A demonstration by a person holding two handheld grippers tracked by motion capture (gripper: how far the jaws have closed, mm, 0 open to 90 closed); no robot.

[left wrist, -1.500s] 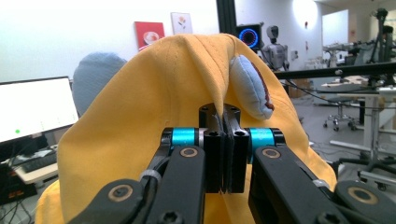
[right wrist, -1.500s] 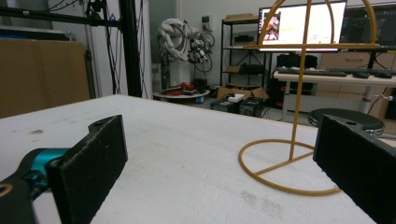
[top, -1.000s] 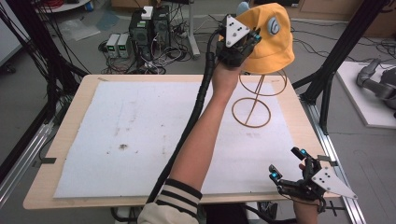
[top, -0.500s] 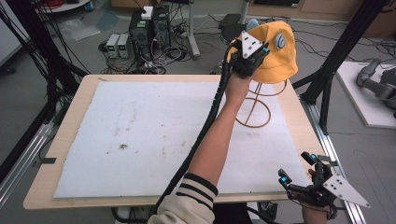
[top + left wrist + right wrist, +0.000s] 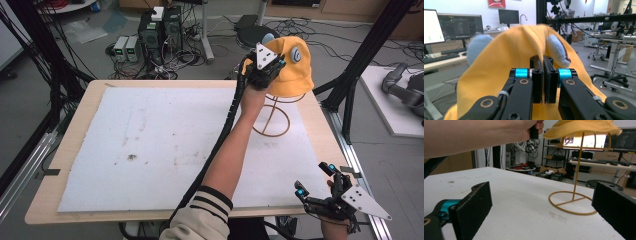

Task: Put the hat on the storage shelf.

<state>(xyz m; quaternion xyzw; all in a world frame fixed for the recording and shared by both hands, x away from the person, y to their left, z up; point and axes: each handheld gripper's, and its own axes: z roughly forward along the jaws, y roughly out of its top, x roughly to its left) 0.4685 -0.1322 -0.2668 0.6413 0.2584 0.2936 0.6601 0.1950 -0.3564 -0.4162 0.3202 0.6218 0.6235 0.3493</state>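
My left gripper (image 5: 270,67), jaws pinched shut on the yellow hat (image 5: 295,65), has lowered it onto the wire stand (image 5: 272,117), so letting go comes next; my right gripper (image 5: 320,187) waits wide open, empty, well short of that stand.

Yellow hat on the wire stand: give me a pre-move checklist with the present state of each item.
1. Left claw shut on the yellow hat: ok.
2. Hat over the top of the wire stand: ok.
3. Hat fully seated on the stand's upper ring: cannot tell.
4. Stand's base ring flat on the white mat: ok.
5. Right claw open, apart from the stand at the table's near edge: ok.
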